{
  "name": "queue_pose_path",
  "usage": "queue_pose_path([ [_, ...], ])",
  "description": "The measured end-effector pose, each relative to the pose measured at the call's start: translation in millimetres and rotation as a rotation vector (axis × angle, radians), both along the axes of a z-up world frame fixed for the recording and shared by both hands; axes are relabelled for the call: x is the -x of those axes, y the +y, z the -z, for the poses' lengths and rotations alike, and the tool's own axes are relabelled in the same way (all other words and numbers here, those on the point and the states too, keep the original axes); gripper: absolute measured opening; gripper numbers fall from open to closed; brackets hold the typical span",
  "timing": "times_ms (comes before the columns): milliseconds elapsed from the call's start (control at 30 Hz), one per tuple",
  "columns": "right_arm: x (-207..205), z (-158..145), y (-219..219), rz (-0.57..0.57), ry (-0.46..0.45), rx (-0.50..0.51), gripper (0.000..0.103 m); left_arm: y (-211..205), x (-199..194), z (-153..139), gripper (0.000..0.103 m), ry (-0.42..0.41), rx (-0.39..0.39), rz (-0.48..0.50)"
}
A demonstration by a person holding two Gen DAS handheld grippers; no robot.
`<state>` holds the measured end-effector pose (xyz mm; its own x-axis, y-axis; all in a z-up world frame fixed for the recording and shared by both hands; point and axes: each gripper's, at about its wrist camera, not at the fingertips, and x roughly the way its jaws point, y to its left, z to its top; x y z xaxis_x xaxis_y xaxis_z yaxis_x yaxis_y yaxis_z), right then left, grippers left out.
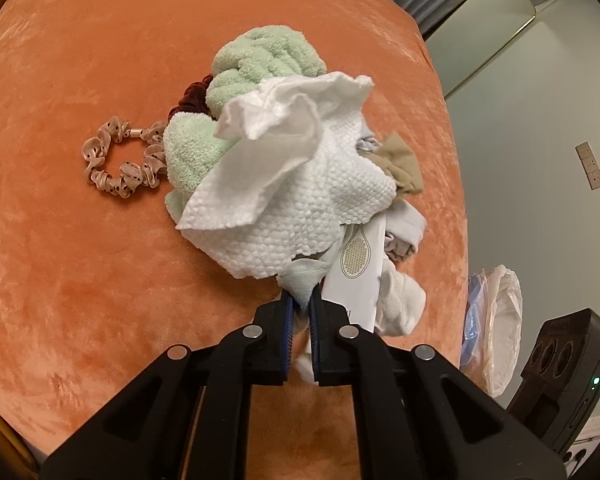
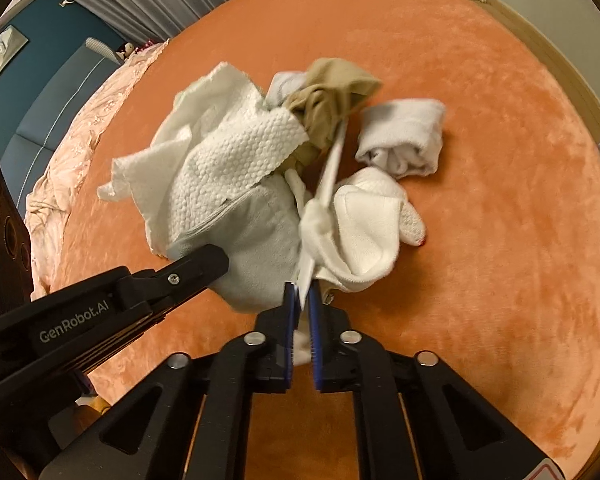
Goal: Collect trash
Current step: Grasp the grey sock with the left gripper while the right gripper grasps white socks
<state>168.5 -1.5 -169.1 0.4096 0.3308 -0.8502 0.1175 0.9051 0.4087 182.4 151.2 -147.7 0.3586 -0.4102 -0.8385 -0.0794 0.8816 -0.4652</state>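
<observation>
Crumpled white embossed paper towel [image 1: 300, 200] sits on top of a mixed pile in the middle of the orange velvety bedspread [image 1: 80, 280], its dimpled sheet folded over the other pieces and hiding much of them.

Under and behind it lies a mint-green terry cloth [image 1: 260, 64], looped and fluffy, with a dark red velvet scrunchie [image 1: 192, 96] tucked against it. One pale pink satin scrunchie with dark dots [image 1: 120, 160] lies flat just beside the pile, touching the green cloth. A tan sheer stocking [image 2: 332, 92] is bunched at the far side, next to one rolled white sock [image 2: 404, 140] and one folded white waffle-textured cloth [image 2: 364, 224]. A flat white paper sleeve printed with a brush outline [image 1: 356, 272] leans through the heap.

The left gripper [image 1: 302, 312] is clenched on a pale blue-white soft cloth [image 1: 300, 276] at the near edge of the pile; in the right wrist view it enters from the left against that same cloth. The right gripper [image 2: 302, 300] is pinched on the lower edge of the paper sleeve.

Off the bed's edge stands a bin lined with a thin white plastic bag [image 1: 500, 320], beside a black device with round openings [image 1: 560, 360].
</observation>
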Motion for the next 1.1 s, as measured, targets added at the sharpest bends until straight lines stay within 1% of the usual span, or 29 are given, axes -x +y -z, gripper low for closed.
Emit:
queue_pose_path([
  [67, 2.1, -8.5, -5.7, 0.015, -0.014, -0.007, 0.005, -2.3, 1.8, -6.7, 0.006, -0.015, -0.001, 0.006],
  [267, 14.3, -46.5, -33.1, 0.076, -0.093, -0.017, 0.004, -17.5, 12.3, -43.4, 0.006, -0.090, 0.011, 0.042],
  [433, 28.8, -87.8, -59.7, 0.132, -0.179, -0.018, 0.004, -39.8, 21.0, -82.4, 0.006, -0.177, 0.006, 0.094],
  [533, 39.0, -107.1, -78.4, 0.160, -0.221, -0.021, 0.004, -53.4, 25.6, -103.5, 0.006, -0.216, 0.011, 0.117],
  [667, 53.5, -125.6, -103.5, 0.191, -0.261, -0.027, 0.004, -72.7, 33.3, -127.2, 0.006, -0.266, 0.014, 0.138],
  [767, 62.8, -133.7, -114.7, 0.212, -0.280, -0.036, 0.004, -85.3, 38.7, -141.8, 0.006, -0.294, 0.019, 0.154],
  [867, 72.7, -135.5, -125.2, 0.228, -0.281, -0.036, 0.004, -94.6, 44.2, -144.3, 0.006, -0.305, 0.012, 0.169],
  [1067, 85.4, -108.2, -130.6, 0.223, -0.231, -0.065, 0.005, -102.9, 55.4, -127.9, 0.006, -0.270, -0.009, 0.190],
  [1100, 86.8, -107.2, -130.0, 0.222, -0.230, -0.055, 0.008, -103.0, 56.1, -124.3, 0.006, -0.259, -0.012, 0.188],
])
